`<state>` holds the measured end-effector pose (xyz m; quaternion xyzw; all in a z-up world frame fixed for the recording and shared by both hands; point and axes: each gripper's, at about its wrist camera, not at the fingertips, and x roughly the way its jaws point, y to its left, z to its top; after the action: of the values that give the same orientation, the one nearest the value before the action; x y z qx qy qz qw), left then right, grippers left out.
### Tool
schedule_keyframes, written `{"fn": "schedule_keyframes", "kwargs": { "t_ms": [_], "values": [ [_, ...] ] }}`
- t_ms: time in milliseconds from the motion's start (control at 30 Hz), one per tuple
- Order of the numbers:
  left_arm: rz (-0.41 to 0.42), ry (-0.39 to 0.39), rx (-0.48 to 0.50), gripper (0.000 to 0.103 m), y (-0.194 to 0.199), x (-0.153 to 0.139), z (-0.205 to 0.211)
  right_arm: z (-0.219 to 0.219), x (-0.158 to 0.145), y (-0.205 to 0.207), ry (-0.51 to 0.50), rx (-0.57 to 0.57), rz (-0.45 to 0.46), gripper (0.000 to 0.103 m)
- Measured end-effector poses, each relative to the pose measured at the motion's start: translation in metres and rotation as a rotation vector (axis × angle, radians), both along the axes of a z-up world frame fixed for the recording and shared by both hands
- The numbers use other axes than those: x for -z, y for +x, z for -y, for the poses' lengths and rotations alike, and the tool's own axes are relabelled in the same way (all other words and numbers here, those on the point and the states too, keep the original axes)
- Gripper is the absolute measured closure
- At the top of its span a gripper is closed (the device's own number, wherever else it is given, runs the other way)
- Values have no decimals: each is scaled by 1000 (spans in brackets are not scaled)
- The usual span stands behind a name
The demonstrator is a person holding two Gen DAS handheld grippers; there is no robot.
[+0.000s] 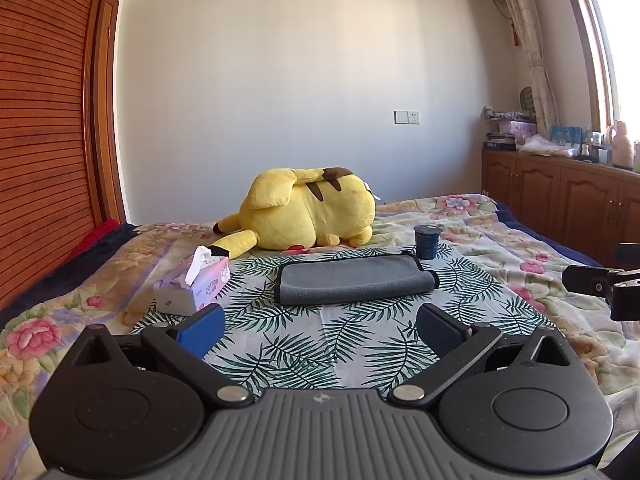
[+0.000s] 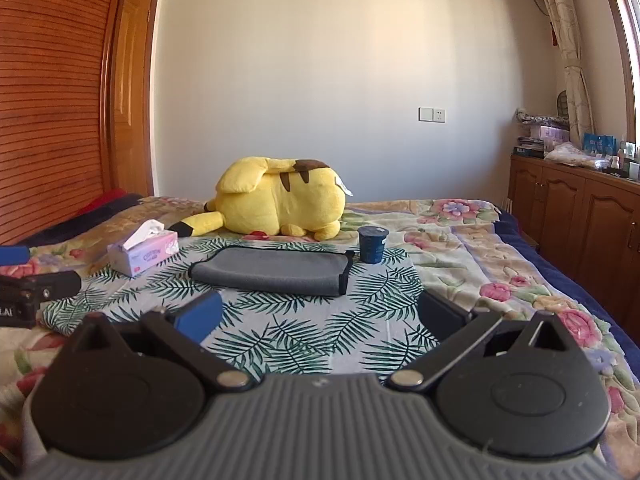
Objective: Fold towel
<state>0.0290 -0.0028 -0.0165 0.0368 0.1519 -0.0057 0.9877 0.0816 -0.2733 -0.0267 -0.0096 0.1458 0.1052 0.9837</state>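
Note:
A grey towel (image 1: 354, 278) with black edging lies folded flat on a palm-leaf cloth (image 1: 304, 344) on the bed; it also shows in the right wrist view (image 2: 276, 270). My left gripper (image 1: 320, 326) is open and empty, a short way in front of the towel. My right gripper (image 2: 320, 312) is open and empty, also in front of the towel. The right gripper's fingers (image 1: 600, 282) show at the right edge of the left wrist view; the left gripper's fingers (image 2: 36, 286) show at the left edge of the right wrist view.
A tissue box (image 1: 194, 284) stands left of the towel. A dark blue cup (image 1: 427, 242) stands at its far right corner. A yellow plush toy (image 1: 308, 214) lies behind. Wooden cabinets (image 1: 560, 200) run along the right, a wooden wardrobe (image 1: 44, 120) on the left.

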Motion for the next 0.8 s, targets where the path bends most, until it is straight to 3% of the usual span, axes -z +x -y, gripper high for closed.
{"fn": "schedule_keyframes", "kwargs": {
  "t_ms": [800],
  "values": [
    [0,8,0,16,-2,-1,1,1,0,-1,2,3,2,0]
  ]
}}
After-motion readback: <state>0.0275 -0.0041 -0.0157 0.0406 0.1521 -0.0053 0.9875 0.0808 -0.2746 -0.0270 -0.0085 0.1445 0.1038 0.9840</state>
